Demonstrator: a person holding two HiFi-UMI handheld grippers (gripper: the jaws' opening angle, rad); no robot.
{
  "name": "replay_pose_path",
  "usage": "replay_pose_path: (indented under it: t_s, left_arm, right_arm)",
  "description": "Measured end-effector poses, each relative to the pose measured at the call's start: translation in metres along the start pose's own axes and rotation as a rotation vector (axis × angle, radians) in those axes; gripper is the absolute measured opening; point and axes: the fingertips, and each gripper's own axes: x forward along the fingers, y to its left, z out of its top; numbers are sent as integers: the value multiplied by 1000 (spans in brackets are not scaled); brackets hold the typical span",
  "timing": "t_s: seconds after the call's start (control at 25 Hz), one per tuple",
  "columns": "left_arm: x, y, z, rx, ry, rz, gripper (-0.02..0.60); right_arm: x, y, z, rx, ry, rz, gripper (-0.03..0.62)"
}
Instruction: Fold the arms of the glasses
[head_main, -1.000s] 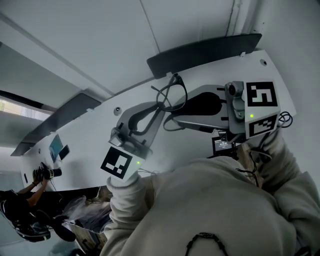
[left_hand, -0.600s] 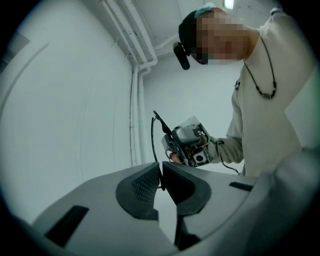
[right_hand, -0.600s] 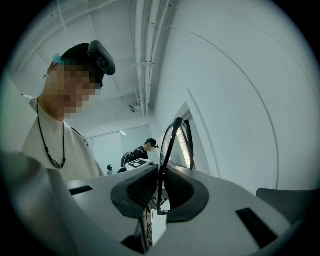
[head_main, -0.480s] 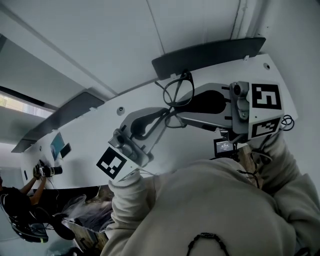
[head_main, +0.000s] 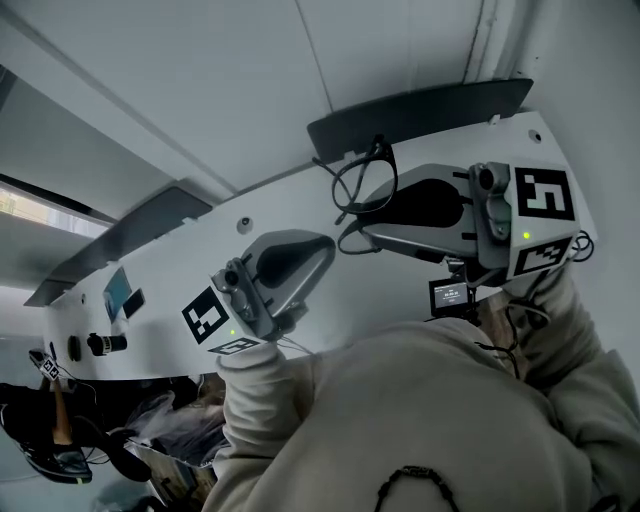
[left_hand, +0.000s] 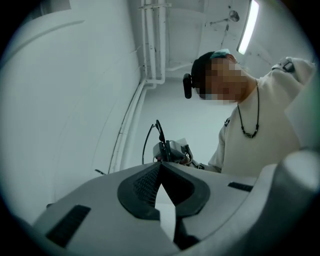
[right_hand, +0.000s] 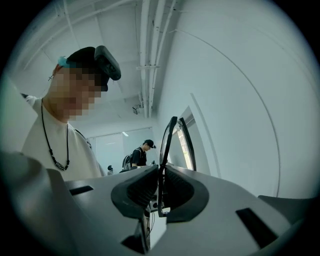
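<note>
While your right gripper (head_main: 355, 228) pinches the glasses (head_main: 365, 180) by the frame, jaws nearly together, they stand up from its tip. Your left gripper (head_main: 322, 250), jaws just closed with nothing between them, sits lower left, apart. I think it must come up and right to reach them.

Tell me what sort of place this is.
Probably an indoor lab or workshop: exposed white ceiling pipes, a long ceiling strip light, and another person in a dark cap standing further back.

Glasses (head_main: 365, 182) partly behind right gripper (head_main: 360, 220)
</note>
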Motion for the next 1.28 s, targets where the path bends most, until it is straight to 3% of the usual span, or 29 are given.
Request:
replay_pose_path:
  t_s: [0.24, 0.36, 0.44, 0.52, 0.68, 0.72, 0.84, 1.28]
  left_arm:
    - [-14, 46, -8, -158, -13, 169, 17]
    - [-19, 67, -13, -258, -32, 255, 82]
    - [-15, 72, -10, -317, -58, 272, 141]
    - [-7, 71, -9, -339, -54, 273, 161]
    - [-8, 71, -15, -312, -16, 295, 160]
    - [-10, 72, -15, -299, -11, 305, 102]
    - [-12, 71, -9, -251, 4, 330, 78]
    - [-4, 56, 13, -104, 59, 346, 48]
  right_arm:
    - [-3, 17, 10, -4, 1, 73, 55]
    - [1, 21, 11, -9, 2, 101, 55]
    - [3, 25, 12, -14, 3, 124, 55]
    - [2, 33, 9, -18, 12, 147, 55]
    - [10, 46, -10, -18, 37, 185, 55]
    - [13, 46, -14, -16, 44, 185, 55]
    - [15, 43, -17, -9, 48, 185, 55]
    - [9, 37, -29, 77, 101, 161, 55]
